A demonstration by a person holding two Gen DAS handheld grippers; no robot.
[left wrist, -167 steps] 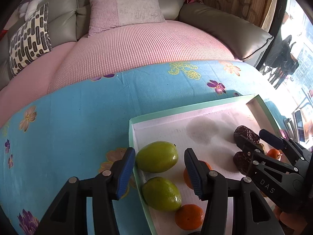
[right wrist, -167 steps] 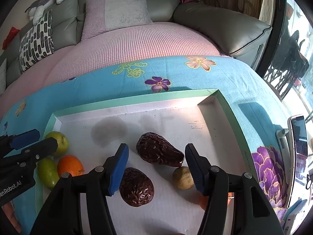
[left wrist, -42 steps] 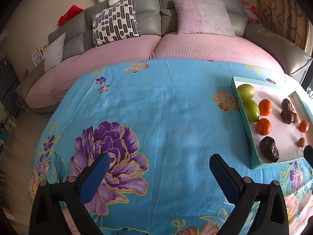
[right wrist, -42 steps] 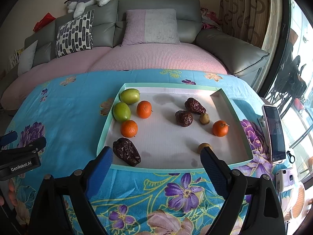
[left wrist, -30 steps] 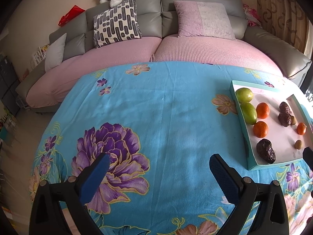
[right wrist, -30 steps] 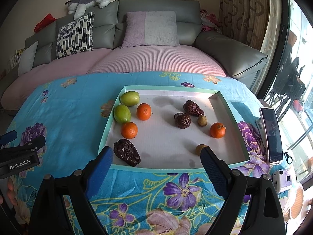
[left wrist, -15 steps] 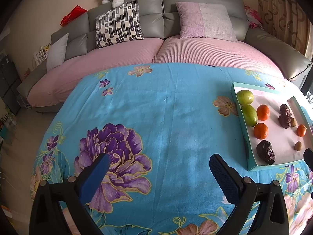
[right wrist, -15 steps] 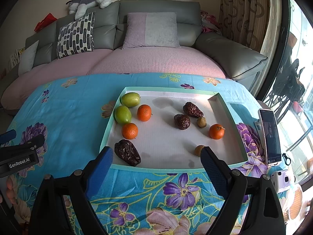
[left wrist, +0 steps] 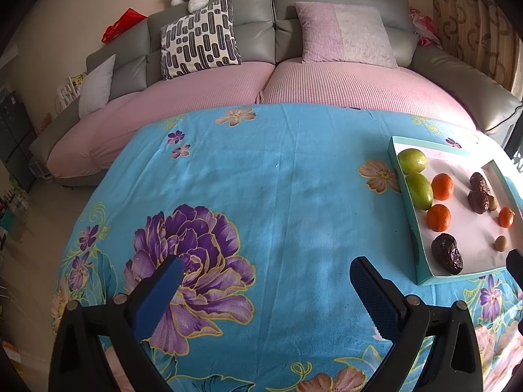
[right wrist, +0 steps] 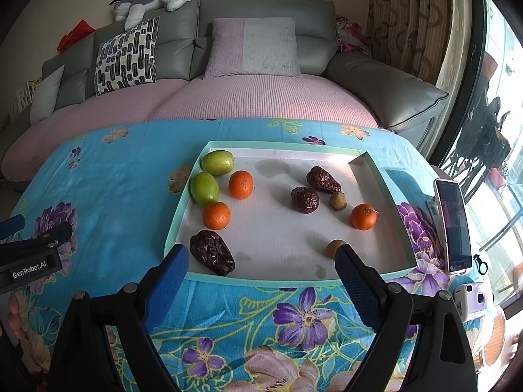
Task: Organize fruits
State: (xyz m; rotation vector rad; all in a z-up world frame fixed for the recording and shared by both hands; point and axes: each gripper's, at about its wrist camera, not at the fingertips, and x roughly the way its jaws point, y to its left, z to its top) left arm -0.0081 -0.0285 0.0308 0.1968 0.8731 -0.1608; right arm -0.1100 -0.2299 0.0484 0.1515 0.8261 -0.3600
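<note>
Fruits lie in a tray (right wrist: pixel 376 170) ahead of the right gripper (right wrist: pixel 261 258), whose jaws stand apart and empty: three dark wrinkled fruits, three oranges, two green, two small brown. "GenRobot.AI" marks the left gripper (left wrist: pixel 266 269), jaws likewise apart.

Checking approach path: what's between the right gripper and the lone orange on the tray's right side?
In the right wrist view, a small brown fruit lies between the right gripper and that orange, beside the gripper's right fingertip.
</note>
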